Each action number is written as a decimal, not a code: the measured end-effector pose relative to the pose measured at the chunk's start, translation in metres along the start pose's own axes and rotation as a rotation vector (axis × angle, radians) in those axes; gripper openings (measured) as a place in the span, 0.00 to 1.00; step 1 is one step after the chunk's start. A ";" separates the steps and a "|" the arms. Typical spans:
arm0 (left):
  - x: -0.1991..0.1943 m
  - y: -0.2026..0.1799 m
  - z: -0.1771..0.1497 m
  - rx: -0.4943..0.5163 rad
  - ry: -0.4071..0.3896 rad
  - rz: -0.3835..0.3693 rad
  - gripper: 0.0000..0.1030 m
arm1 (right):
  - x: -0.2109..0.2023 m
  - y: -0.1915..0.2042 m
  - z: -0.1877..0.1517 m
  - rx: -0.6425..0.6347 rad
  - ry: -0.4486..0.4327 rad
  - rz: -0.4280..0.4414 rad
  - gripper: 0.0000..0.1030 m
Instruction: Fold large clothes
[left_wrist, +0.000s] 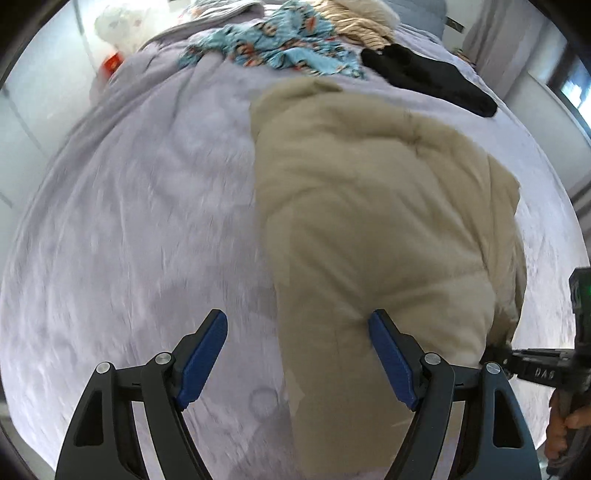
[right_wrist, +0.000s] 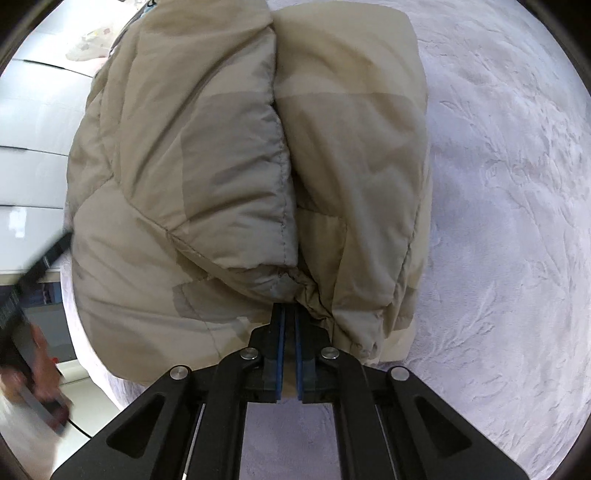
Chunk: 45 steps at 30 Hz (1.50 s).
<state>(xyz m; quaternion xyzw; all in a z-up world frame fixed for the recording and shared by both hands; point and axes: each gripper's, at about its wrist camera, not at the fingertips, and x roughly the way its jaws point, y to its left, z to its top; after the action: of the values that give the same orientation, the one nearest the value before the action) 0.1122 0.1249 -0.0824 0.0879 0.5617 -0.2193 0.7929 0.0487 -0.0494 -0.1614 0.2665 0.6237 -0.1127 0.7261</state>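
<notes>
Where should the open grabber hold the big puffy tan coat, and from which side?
The left gripper is best closing on the puffy coat at its near bottom edge, coming in low from the bed's near side. That edge bulges between the open jaws, and thin seams there pinch more easily than the fat padding. The right gripper already clamps the gathered hem beside it, so the grips would probably match.

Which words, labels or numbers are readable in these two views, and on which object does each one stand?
"DAS": white letters on the black body of the right claw, seen in the left wrist view; the last letter is uncertain.
Red object beside the bed: any print is too blurred to read.
Beige padded jacket: no readable label.
</notes>
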 end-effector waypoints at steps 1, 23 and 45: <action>0.000 0.002 -0.005 -0.022 0.005 -0.007 0.78 | 0.000 0.004 0.001 0.003 0.003 -0.009 0.03; -0.014 -0.002 -0.022 -0.045 0.061 0.056 0.91 | -0.030 0.011 0.003 0.007 0.015 -0.078 0.08; -0.029 -0.007 -0.032 -0.041 0.066 0.138 1.00 | -0.071 -0.015 -0.025 0.035 -0.071 -0.035 0.08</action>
<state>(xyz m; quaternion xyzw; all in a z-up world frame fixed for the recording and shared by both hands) 0.0744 0.1384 -0.0658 0.1172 0.5844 -0.1495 0.7889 0.0063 -0.0605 -0.0980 0.2640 0.6001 -0.1455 0.7409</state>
